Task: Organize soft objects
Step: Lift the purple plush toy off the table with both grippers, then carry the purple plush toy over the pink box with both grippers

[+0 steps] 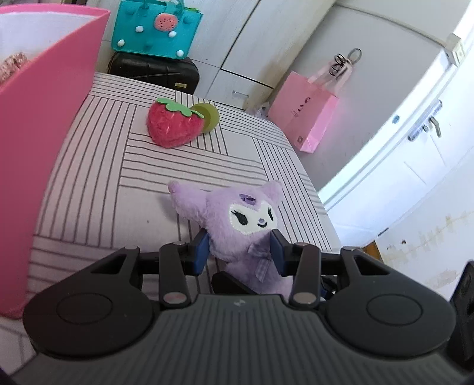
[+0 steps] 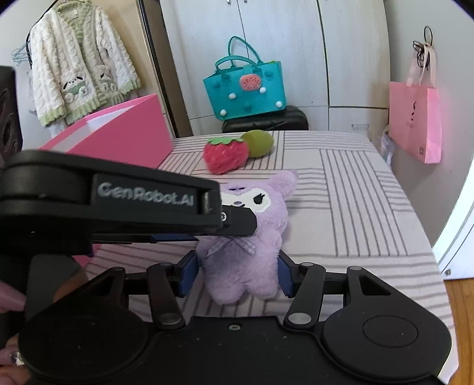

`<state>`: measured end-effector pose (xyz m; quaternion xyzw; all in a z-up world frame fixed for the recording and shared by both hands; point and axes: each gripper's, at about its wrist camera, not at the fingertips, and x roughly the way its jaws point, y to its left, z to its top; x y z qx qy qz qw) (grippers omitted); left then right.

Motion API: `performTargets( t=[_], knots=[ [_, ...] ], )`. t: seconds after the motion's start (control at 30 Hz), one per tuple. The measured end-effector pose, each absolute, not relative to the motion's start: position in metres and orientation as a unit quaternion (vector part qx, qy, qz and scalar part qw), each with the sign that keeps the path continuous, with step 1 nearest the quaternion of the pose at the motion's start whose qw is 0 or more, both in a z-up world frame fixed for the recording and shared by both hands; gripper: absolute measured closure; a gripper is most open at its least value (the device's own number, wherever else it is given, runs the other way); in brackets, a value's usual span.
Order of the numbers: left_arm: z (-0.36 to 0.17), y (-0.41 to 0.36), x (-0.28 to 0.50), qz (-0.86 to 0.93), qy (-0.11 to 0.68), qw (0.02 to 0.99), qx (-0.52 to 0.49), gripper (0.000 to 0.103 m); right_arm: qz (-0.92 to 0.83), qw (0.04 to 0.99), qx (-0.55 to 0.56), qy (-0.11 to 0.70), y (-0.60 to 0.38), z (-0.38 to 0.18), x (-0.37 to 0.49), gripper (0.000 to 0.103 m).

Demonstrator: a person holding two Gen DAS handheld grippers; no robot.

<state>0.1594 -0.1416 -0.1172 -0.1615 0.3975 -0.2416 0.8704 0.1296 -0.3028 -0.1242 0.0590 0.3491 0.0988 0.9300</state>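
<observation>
A purple plush doll (image 1: 241, 228) (image 2: 251, 237) is held upright over the striped table (image 1: 189, 171) (image 2: 349, 192). My left gripper (image 1: 240, 251) is shut on the doll at its neck; it crosses the right wrist view from the left (image 2: 231, 219). My right gripper (image 2: 237, 274) is shut on the doll's lower body. A red strawberry plush (image 1: 171, 124) (image 2: 225, 155) lies farther back, touching a green round plush (image 1: 209, 117) (image 2: 259, 143).
A pink open box (image 1: 44, 133) (image 2: 130, 133) stands at the table's left. Beyond the table are a teal bag (image 1: 155, 28) (image 2: 246, 88) on a black case (image 1: 154, 71), and a pink paper bag (image 1: 308, 118) (image 2: 414, 124) hanging at right.
</observation>
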Motion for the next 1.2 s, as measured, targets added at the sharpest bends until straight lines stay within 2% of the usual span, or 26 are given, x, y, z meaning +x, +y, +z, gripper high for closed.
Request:
performTargets(
  t=[0.43, 1.0, 1.2],
  knots=[
    [-0.095, -0.108, 0.118, -0.252, 0.394, 0.872, -0.141, 0.06, 0.171, 0.911, 0.085, 0.365, -0.293, -0.104, 0.099, 0.046],
    [-0.06, -0.058, 0.076, -0.299, 0.392, 0.858, -0.148, 0.06, 0.248, 0.888, 0.037, 0.385, -0.271, -0.058, 0.066, 0.047],
    [-0.047, -0.037, 0.062, -0.318, 0.392, 0.848, -0.161, 0.06, 0.265, 0.894, 0.001, 0.362, -0.257, -0.033, 0.052, 0.047]
  ],
)
